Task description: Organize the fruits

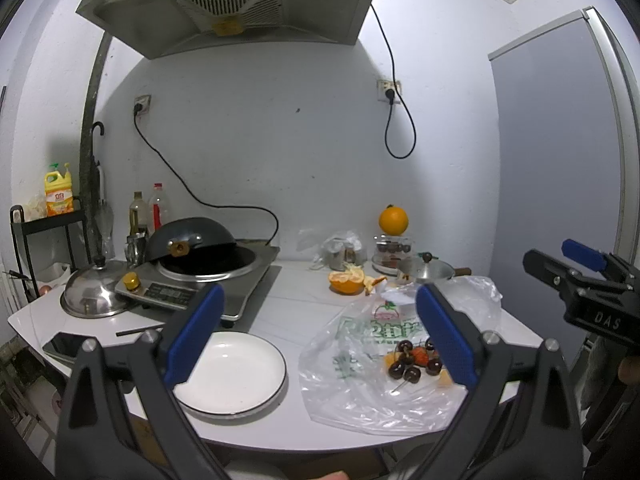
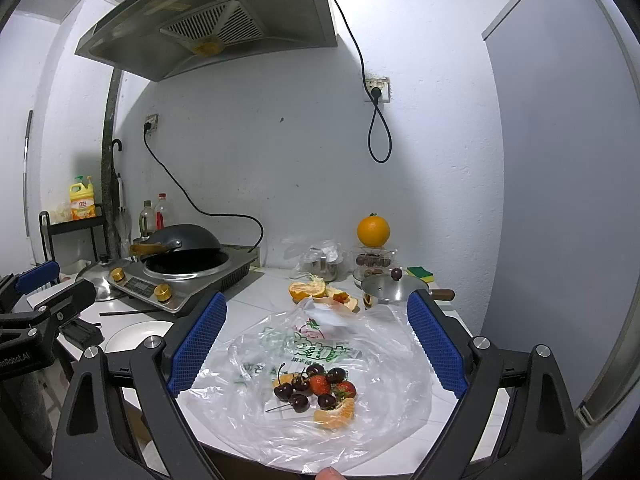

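Left to right: steel pot lid [image 1: 94, 290] and induction cooker [image 1: 200, 276] with a tilted wok [image 1: 188, 236] at far left. Empty white plate [image 1: 228, 372] near the front counter edge. Left gripper [image 1: 316, 336] hovers over it, jaws spread wide, nothing held. Clear plastic bag [image 2: 320, 360] lies flat beside the plate, with cherries [image 2: 298, 394], strawberries [image 2: 320, 385] and an orange segment [image 2: 336, 414] on it. Right gripper [image 2: 316, 344] above the bag, jaws spread, empty. Peeled orange [image 2: 308, 290] behind; whole orange [image 2: 373, 231] stands on a container at the back.
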Tool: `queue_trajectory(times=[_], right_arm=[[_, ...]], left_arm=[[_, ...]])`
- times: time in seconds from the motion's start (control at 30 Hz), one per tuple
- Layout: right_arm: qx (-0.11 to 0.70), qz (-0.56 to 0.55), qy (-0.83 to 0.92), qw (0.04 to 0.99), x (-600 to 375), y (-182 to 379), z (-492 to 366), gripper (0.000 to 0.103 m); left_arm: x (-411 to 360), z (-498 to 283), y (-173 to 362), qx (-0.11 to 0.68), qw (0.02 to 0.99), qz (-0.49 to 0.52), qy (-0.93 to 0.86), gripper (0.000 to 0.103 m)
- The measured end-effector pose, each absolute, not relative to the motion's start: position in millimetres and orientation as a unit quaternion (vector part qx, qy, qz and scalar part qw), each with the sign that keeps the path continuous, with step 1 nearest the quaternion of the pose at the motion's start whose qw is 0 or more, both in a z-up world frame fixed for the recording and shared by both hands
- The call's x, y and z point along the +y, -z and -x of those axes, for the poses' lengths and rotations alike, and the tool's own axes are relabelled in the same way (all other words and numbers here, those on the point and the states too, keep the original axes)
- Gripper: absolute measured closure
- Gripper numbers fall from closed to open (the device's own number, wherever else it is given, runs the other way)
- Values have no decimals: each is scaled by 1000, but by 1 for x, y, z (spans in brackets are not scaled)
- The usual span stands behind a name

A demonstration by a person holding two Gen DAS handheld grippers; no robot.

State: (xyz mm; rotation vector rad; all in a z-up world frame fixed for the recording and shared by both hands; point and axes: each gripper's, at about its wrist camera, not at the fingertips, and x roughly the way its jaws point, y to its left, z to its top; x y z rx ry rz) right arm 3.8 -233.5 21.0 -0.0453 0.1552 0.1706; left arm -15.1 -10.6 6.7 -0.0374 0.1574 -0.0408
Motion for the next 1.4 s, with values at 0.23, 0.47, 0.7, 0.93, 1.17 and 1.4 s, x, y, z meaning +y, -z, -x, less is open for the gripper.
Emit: queue_trajectory(times=[0.23, 0.47, 0.7, 0.93, 1.17, 1.4], right_arm=[[78, 21, -84, 993, -233, -22, -5, 9], [86, 21, -75, 993, -244, -24, -17, 9], [132, 38, -65, 988, -267, -8, -40, 9], [191, 54, -91, 976, -280, 25, -68, 9], [234, 63, -130, 961, -277, 52, -94, 20], [282, 84, -179, 939, -257, 86, -123, 26]], left_arm=[[-9, 13, -7, 81, 996, 18, 20, 5], [-14, -6, -6, 96, 995, 14, 24, 5], [-29, -35, 8, 130, 991, 4, 33, 5], [-54, -69, 38, 182, 982, -19, 44, 5], [-72, -89, 66, 214, 975, -30, 46, 5], [-80, -96, 90, 243, 969, -32, 42, 5]])
